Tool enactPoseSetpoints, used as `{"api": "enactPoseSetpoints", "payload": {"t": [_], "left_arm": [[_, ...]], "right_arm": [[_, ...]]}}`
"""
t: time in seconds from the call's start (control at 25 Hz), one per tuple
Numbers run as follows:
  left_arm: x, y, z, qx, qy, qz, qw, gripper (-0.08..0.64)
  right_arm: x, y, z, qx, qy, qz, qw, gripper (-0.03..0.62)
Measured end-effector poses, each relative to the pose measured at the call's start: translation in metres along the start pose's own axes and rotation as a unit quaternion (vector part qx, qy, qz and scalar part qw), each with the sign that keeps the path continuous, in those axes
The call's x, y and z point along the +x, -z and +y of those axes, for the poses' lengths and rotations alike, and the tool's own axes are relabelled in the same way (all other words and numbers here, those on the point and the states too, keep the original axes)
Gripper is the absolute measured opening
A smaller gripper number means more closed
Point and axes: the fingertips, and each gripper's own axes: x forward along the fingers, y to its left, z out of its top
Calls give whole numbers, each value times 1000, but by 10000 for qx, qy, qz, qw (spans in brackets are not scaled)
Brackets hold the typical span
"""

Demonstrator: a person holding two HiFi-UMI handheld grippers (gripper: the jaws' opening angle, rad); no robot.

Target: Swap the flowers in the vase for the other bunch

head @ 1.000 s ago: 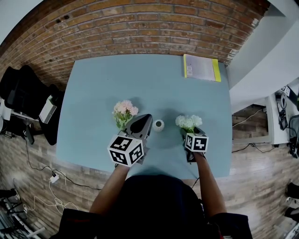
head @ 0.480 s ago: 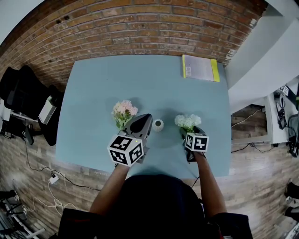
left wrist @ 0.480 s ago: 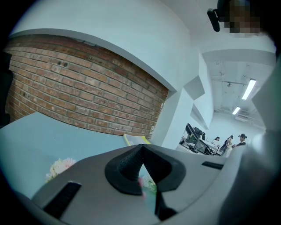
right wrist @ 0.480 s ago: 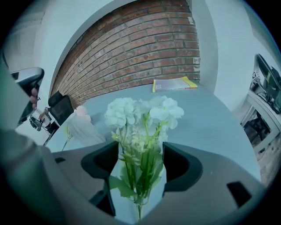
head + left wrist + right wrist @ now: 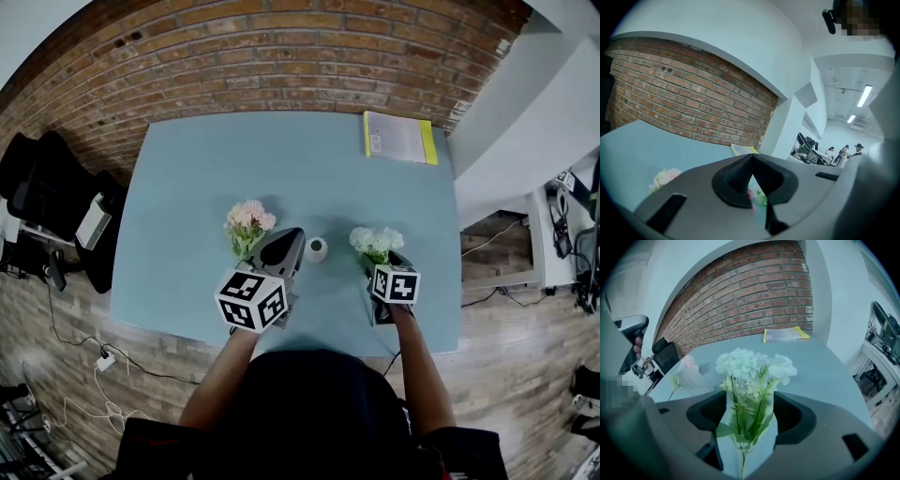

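The left gripper [image 5: 296, 236] is held closed, its two dark pads met tip to tip in the left gripper view. The pink bunch [image 5: 249, 223] is seen just beside this gripper's nose, on its left, over the pale blue table [image 5: 281, 159]. Whether the two touch cannot be told.

The right gripper [image 5: 384, 263] is held with its jaws well apart. The white bunch [image 5: 377, 243] is framed between them in the right gripper view, with its green stems and leaves running down the middle of the gap. Bare table is seen on both sides of the stems, so the pads are not pressed on them. The blooms are pointed away from the person, toward the brick wall [image 5: 281, 56].

The small white vase [image 5: 317, 249] is stood upright on the table between the two bunches, close to the tip of the left gripper and apart from both bunches. Both bunches are found outside it.

A yellow-edged booklet [image 5: 400, 138] is laid flat near the far right corner of the table, well apart from the flowers. A black office chair [image 5: 42, 187] is seen off the table's left side.
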Motion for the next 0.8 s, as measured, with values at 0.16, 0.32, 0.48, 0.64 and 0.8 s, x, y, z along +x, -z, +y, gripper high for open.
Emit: {"api": "enactPoseSetpoints", "payload": {"t": [0.16, 0.32, 0.48, 0.64, 0.8], "left_arm": [[-3, 0, -2, -4, 8, -26, 10000, 5], [-7, 1, -4, -15, 23, -55, 10000, 5], [-11, 1, -5, -32, 34, -88, 10000, 5], [-15, 0, -6, -51, 33, -118, 9999, 5], [-20, 0, -7, -50, 28, -160, 9999, 5]], "right_arm": [[-5, -4, 1, 28, -12, -81, 10000, 298], [-10, -9, 4, 44, -52, -169, 9998, 298], [-15, -13, 4, 67, -19, -236, 9997, 298], [-22, -18, 7, 65, -27, -315, 9995, 298], [-27, -24, 12, 15, -10, -400, 9992, 298]]}}
